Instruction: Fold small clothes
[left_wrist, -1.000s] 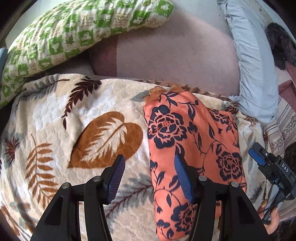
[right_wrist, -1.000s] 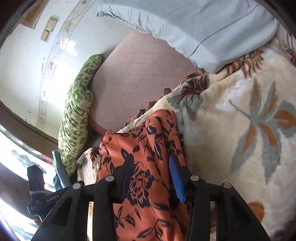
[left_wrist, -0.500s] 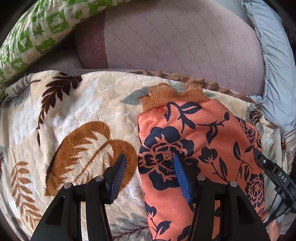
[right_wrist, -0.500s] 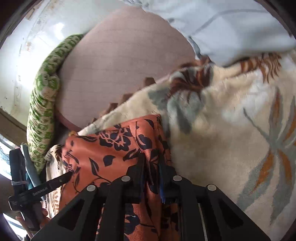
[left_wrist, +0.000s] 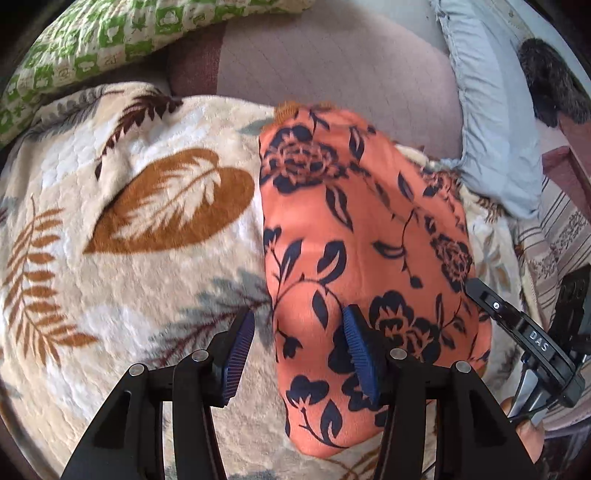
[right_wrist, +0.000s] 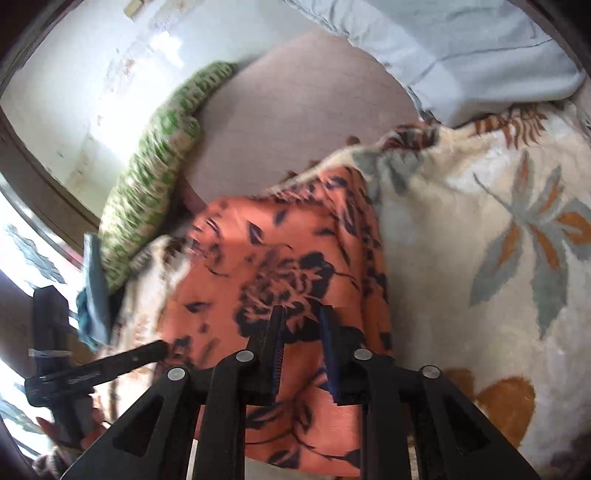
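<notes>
While right tongs (right_wrist: 301, 347) narrowed, garment (left_wrist: 369, 236) bunched.

Leaf-print blanket (left_wrist: 147, 221) — orange floral garment (left_wrist: 369, 229) atop

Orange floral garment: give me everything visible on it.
The orange floral garment is soft knit-looking fabric, salmon-orange with a dark navy rose-and-leaf print and a ribbed tan band at its far end. It lies lengthwise in a long, narrow shape on the cream leaf-print blanket, far end near the mauve cushion. The right gripper has just been closing, its jaws nearly together with fabric between them. The left gripper is open, straddling the garment's left edge.
</notes>
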